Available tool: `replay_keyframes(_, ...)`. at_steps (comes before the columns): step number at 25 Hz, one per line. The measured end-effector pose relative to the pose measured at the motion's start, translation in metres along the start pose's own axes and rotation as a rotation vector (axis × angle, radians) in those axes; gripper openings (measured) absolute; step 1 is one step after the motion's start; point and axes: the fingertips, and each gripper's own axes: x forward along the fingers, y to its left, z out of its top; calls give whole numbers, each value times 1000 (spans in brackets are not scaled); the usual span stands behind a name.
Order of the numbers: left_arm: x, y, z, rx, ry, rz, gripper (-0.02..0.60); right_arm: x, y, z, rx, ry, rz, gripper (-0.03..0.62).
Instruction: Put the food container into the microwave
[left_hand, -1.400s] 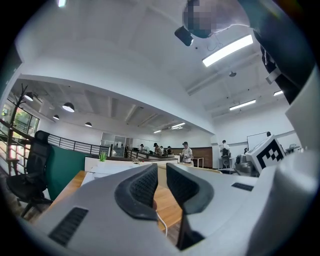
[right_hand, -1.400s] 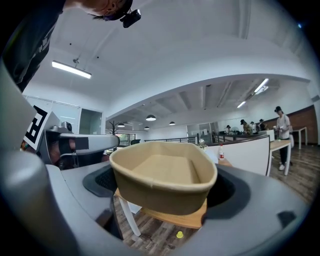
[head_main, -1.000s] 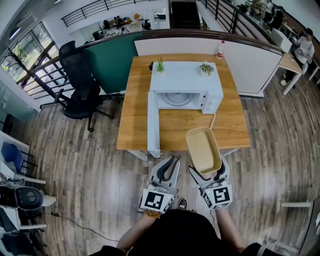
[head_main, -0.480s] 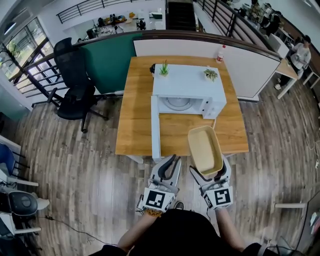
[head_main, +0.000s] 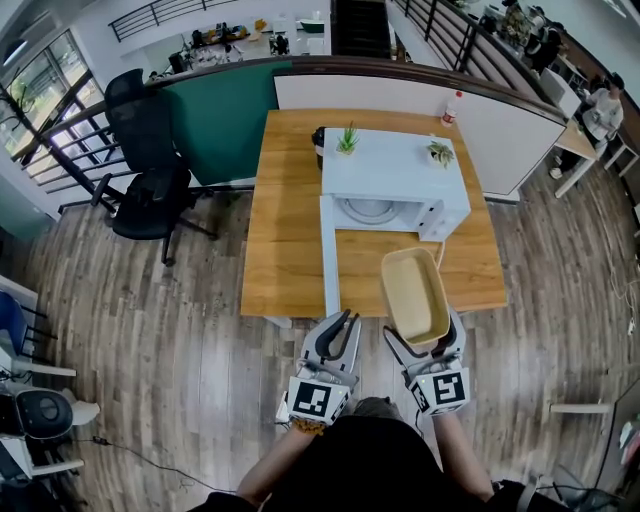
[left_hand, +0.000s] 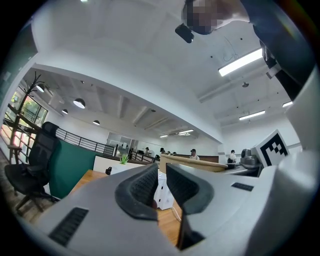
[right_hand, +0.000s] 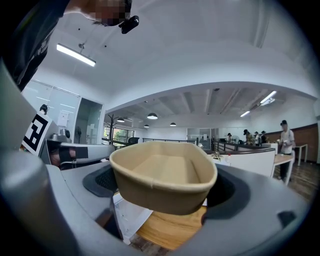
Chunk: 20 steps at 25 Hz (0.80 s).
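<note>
Looking down in the head view, a white microwave (head_main: 395, 175) sits on a wooden counter (head_main: 285, 250). Its door (head_main: 328, 255) is swung open toward the near side on the left. Two small plants (head_main: 347, 138) stand on its top, and a bottle (head_main: 455, 108) stands at the counter's far right corner. The empty tan container (head_main: 413, 290) hangs over the counter's near edge, in front of the open oven and apart from it. The right tool (head_main: 425, 338) is clamped on its near end. The left tool (head_main: 343, 325) is just left of it, by the door's near end. A black chair (head_main: 140, 170) stands on the floor to the far left.

In the left gripper view, the left tool (left_hand: 162, 175) has its jaws drawn together to a thin slit, with nothing between them. Through the slit shows a bit of the white microwave (left_hand: 163, 195). The container's rim (left_hand: 192, 163) shows to the right.

In the right gripper view, the right tool (right_hand: 162, 192) grips the container (right_hand: 162, 175) by its sides, one dark pad (right_hand: 102, 181) pressing on each flank. The container is level, mouth up, above the counter (right_hand: 170, 227).
</note>
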Motion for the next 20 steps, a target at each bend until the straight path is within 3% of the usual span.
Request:
replay_keyframes(9,-7,20,-2,-42,-3,25,64,6,1,-6,-20,56,-28,532)
replay_keyframes(20,-10,44,-3,-20,3,107,63,39,-10,-6,-24,50,4,532)
